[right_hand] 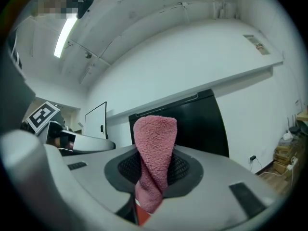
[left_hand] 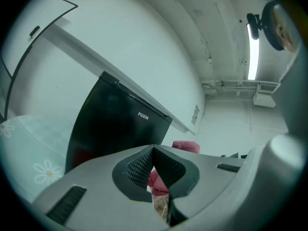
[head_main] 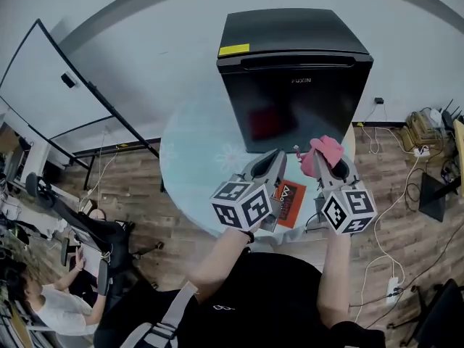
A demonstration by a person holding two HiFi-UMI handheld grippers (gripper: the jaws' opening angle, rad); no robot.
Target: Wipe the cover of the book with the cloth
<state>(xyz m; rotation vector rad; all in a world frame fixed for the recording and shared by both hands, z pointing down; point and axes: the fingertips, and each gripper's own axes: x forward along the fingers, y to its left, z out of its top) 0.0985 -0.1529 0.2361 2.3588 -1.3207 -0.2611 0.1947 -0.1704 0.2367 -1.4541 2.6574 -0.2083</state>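
An orange book (head_main: 291,202) lies flat on the round pale table (head_main: 196,167), near its front edge, below and between my two grippers. My right gripper (head_main: 324,161) is shut on a pink cloth (head_main: 324,151). In the right gripper view the cloth (right_hand: 154,146) stands up folded between the jaws of the right gripper (right_hand: 153,177). My left gripper (head_main: 278,155) is held just left of it, above the table. Its jaws (left_hand: 154,153) are shut with nothing between them, and the cloth (left_hand: 186,146) shows beyond them. Both grippers point toward the fridge and neither touches the book.
A black mini fridge (head_main: 293,78) stands on the far side of the table, close ahead of both grippers. A whiteboard (head_main: 51,85) leans at the left. A person (head_main: 51,307) sits at the lower left. Cables and a power strip (head_main: 391,288) lie on the wood floor at the right.
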